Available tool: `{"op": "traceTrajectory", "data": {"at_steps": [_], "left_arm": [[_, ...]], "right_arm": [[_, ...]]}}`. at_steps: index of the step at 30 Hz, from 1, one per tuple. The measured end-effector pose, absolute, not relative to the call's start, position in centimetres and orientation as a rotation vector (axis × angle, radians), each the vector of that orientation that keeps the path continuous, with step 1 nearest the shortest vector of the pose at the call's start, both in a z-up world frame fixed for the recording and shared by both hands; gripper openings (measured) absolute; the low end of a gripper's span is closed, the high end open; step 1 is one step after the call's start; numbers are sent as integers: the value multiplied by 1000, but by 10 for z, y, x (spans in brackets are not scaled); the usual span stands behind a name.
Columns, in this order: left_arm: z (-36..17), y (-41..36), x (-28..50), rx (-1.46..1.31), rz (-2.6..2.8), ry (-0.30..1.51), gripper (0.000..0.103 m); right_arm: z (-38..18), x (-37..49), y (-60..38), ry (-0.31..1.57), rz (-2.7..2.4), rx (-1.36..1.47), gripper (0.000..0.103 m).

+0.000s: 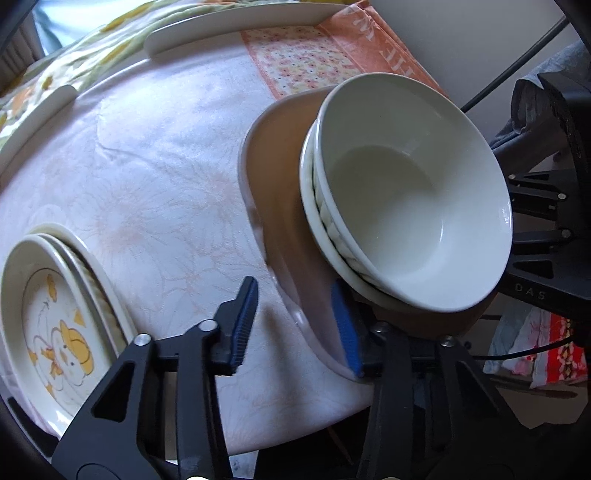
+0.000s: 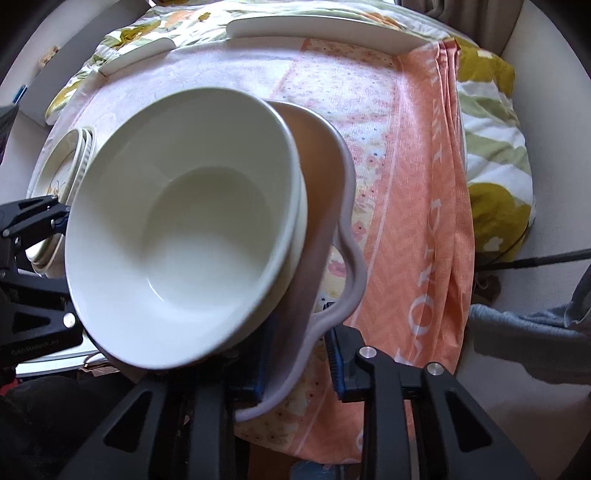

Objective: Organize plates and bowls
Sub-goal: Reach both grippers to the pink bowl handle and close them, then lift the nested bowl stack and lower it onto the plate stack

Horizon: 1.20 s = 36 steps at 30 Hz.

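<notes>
A stack of white bowls [image 1: 413,206] sits inside a large pale bowl with a tan inside [image 1: 280,177]; the stack [image 2: 192,229] and large bowl [image 2: 332,206] also show in the right wrist view. My left gripper [image 1: 295,325] straddles the large bowl's rim, jaws apart, the right pad against the rim. My right gripper [image 2: 299,354] straddles the wavy rim on the other side, jaws apart. A stack of plates with a cartoon print [image 1: 55,332] lies at the left.
The table has a white cloth [image 1: 155,177] and an orange towel [image 2: 417,206]. Two long white plates [image 2: 317,31] lie at the far edge. The table's near edge is just below the grippers. A cable [image 1: 517,66] runs at the right.
</notes>
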<state>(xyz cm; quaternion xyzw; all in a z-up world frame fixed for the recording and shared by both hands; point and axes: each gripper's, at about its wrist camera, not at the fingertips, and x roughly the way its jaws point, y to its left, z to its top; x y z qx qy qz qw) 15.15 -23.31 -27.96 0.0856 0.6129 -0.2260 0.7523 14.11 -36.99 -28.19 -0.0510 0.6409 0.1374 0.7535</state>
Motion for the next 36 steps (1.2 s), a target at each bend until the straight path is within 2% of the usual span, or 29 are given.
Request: {"op": "traceTrajectory", "data": {"at_steps": [2, 5, 20, 29, 36], "left_arm": [[-279, -235, 151, 202, -508, 1332, 26], [-279, -242, 151, 232, -528, 1313, 15], [-246, -224, 152, 227, -434, 1230, 15], [-197, -165, 145, 182, -363, 1152, 15], [-181, -97, 144, 166, -350, 1141, 15]], "right_arm": [[-283, 140, -371, 1387, 320, -79, 16], [-282, 133, -361, 1364, 340, -84, 12], [-256, 150, -360, 1282, 359, -118, 12], [-204, 159, -309, 1194, 416, -168, 12], [-178, 159, -243, 1156, 418, -153, 12]]}}
